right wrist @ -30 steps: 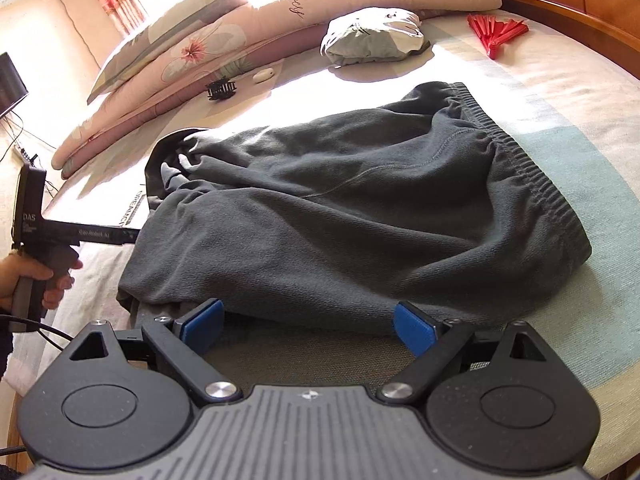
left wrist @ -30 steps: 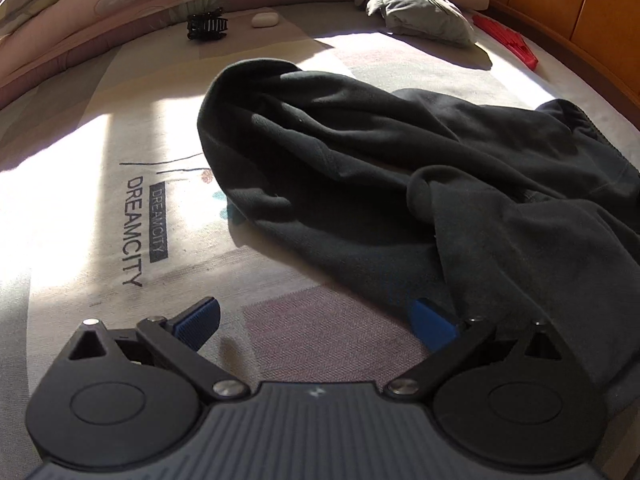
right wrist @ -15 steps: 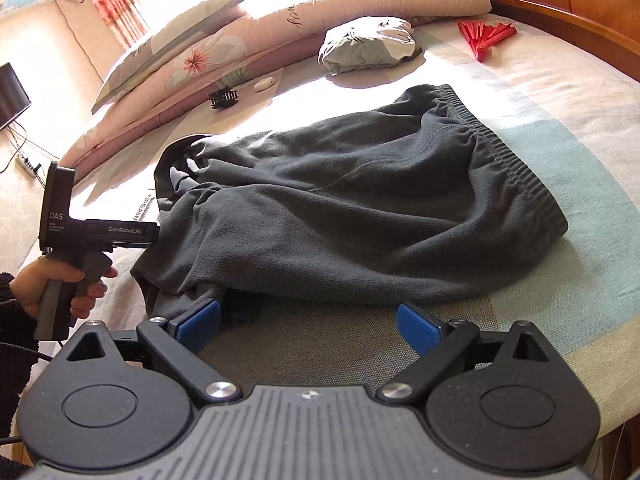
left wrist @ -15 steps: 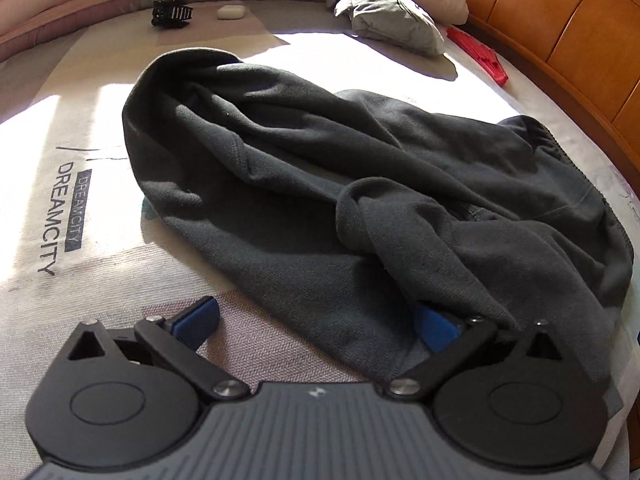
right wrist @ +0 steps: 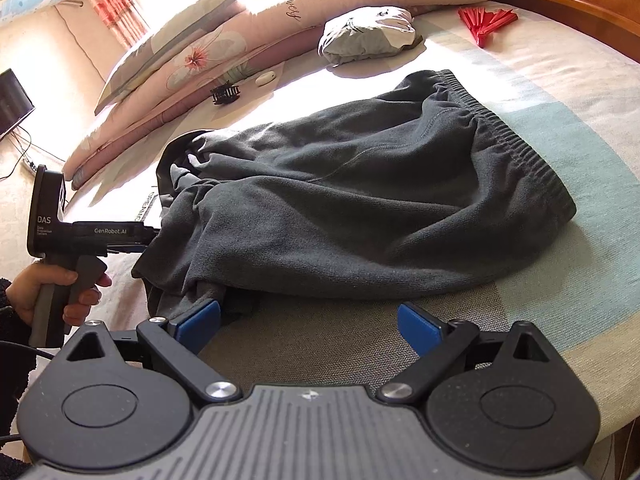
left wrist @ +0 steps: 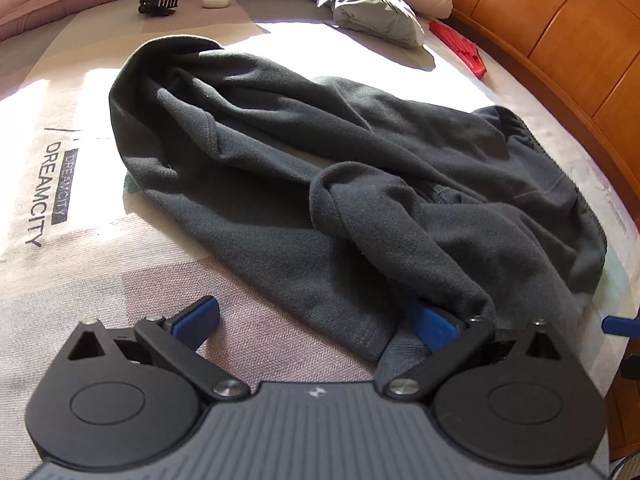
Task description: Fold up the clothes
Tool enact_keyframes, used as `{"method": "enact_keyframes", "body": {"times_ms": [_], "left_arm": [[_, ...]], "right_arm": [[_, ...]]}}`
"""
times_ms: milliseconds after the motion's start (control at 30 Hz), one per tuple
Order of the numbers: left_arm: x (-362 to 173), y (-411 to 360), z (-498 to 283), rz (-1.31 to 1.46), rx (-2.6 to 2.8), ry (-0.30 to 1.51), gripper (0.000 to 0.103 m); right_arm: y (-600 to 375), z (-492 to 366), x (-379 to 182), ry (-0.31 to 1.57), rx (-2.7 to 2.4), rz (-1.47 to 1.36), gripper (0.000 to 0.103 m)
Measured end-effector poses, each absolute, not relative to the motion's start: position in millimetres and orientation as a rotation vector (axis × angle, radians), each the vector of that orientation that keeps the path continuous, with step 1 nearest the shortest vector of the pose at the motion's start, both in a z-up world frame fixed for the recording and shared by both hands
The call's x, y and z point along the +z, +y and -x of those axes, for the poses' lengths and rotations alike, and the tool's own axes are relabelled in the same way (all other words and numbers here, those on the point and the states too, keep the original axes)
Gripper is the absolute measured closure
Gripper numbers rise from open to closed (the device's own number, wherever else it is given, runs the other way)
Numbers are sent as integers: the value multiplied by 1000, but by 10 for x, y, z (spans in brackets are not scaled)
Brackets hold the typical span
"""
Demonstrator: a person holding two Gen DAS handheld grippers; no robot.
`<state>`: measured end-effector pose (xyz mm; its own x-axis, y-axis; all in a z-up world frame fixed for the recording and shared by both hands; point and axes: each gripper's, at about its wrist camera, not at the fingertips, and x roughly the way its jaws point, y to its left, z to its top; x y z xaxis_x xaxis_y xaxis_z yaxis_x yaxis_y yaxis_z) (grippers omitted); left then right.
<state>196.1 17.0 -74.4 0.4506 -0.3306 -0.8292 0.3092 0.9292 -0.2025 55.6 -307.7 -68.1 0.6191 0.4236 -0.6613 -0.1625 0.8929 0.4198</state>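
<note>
A dark grey pair of sweat shorts point(left wrist: 320, 184) lies crumpled on the bed; it also shows in the right wrist view point(right wrist: 360, 200), elastic waistband at the right. My left gripper point(left wrist: 316, 320) is open at the garment's near hem, and cloth drapes over its right finger point(left wrist: 434, 322). My right gripper point(right wrist: 308, 326) is open at the near edge of the shorts, its left finger point(right wrist: 198, 322) touching a bunched corner. The left gripper's body point(right wrist: 76, 232) shows at the left of the right wrist view, held by a hand.
The bed sheet point(left wrist: 60, 184) carries DREAMCITY print. A folded grey-green garment point(right wrist: 368, 34), a red fan point(right wrist: 486, 22), a black hair clip point(right wrist: 225, 93) and a small white case point(right wrist: 266, 78) lie near the floral pillows point(right wrist: 240, 28). A wooden headboard point(left wrist: 560, 40) runs along the right.
Both grippers have closed in on the shorts. The left gripper's right finger has slid under the hem, and the right gripper has shifted left to the bunched corner.
</note>
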Motion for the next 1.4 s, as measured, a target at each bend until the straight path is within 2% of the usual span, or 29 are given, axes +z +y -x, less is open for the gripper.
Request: {"method": "enact_keyframes", "body": {"times_ms": [233, 400, 500, 733, 867, 1133, 1400], "left_arm": [[-699, 194, -1725, -88, -355, 1036, 2], [-592, 438, -1596, -93, -283, 1013, 2], [-525, 590, -1522, -95, -238, 997, 2], [-382, 913, -1354, -101, -146, 960, 2], [-412, 844, -1291, -118, -182, 961, 1], [-492, 492, -1303, -141, -274, 961, 1], [-624, 214, -1376, -144, -330, 975, 1]], "right_arm": [[-2694, -745, -430, 779, 445, -174, 5], [-2029, -874, -326, 739, 503, 113, 5], [-1624, -985, -391, 731, 521, 230, 0], [-850, -1274, -650, 746, 479, 460, 0], [-1153, -1268, -698, 782, 371, 497, 0], [-2234, -1039, -638, 876, 221, 323, 0], [-2681, -590, -415, 801, 321, 112, 0]]}}
